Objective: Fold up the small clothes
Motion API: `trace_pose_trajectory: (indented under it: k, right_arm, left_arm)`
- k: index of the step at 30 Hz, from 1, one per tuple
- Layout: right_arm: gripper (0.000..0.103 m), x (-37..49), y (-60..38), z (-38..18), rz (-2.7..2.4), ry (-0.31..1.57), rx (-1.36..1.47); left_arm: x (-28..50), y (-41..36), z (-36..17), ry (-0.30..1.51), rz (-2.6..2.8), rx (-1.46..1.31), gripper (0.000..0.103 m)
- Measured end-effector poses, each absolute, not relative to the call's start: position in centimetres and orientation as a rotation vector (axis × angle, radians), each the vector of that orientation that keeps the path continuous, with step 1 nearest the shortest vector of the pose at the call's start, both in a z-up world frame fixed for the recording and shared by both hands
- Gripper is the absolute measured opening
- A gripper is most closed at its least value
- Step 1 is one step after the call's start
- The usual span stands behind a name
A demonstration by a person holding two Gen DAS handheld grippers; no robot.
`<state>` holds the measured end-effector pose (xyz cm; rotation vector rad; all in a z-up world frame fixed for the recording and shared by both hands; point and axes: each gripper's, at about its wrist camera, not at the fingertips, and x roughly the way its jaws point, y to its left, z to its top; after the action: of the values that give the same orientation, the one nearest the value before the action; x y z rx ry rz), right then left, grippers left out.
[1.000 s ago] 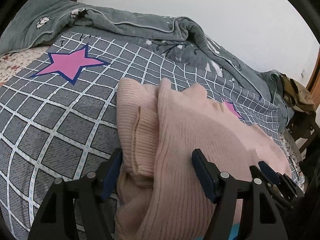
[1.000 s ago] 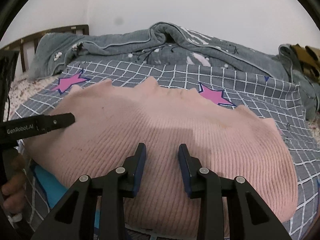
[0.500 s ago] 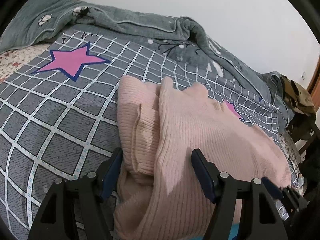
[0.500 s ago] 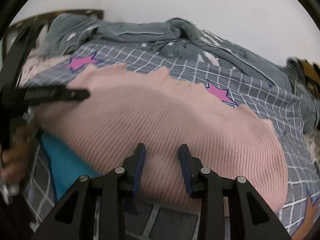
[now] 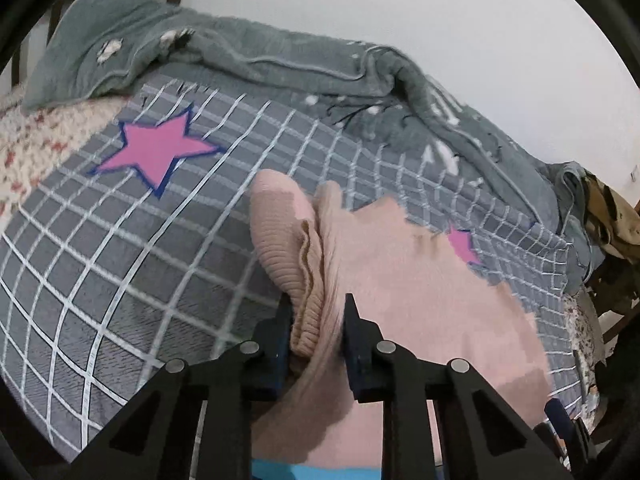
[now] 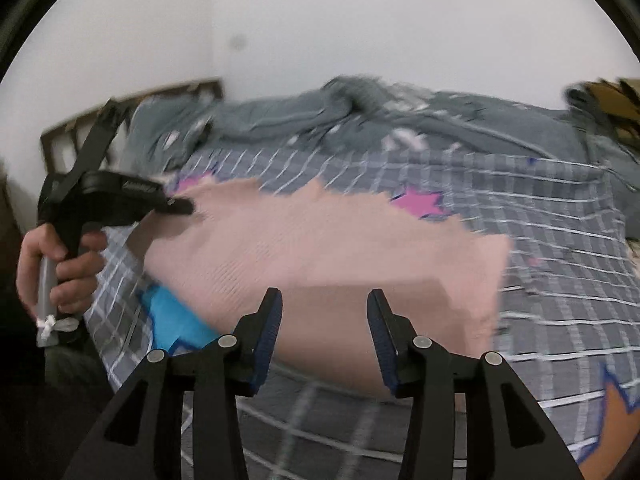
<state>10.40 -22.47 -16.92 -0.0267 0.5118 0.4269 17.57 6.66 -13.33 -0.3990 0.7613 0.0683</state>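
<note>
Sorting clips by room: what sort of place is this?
Most likely a bedroom: a checked bedspread with pink stars, a rumpled grey quilt, and a wooden headboard against the wall.

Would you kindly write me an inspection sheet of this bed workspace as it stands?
Surface: grey checked bedspread with pink stars.
Job's things: pink knit sweater lying bunched at one end; blue cloth under it.
Clutter: rumpled grey blanket; brownish item at the far end.
Grippers: left gripper closing on a sweater fold; right gripper opening, nothing between its fingers.
Cables: nothing seen.
Surroundings: white wall, wooden headboard.
</note>
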Motion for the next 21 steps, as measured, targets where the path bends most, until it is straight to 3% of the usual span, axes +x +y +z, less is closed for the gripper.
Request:
trace_pose_trajectory:
  k: [11,19,21]
  right_arm:
    - [0.045,12.6,-35.9,-15.1,0.207,0.481,0.227]
    - [0.045,13.2,-40.1,-16.2,0.156,0.512,0.330]
    - [0.045,12.9,-40.2,-16.2,0.157,0.506,0.328]
  left_arm:
    - [19.6,-6.6,-7.7,0.772,-0.061,-0.314,0.019]
    - [20.9,-18.3,-12.8,0.905,-0.198,-0.172,0.019]
    - [20.5,-20.0,-13.7,0.903,-0.206,-0.096,0.023]
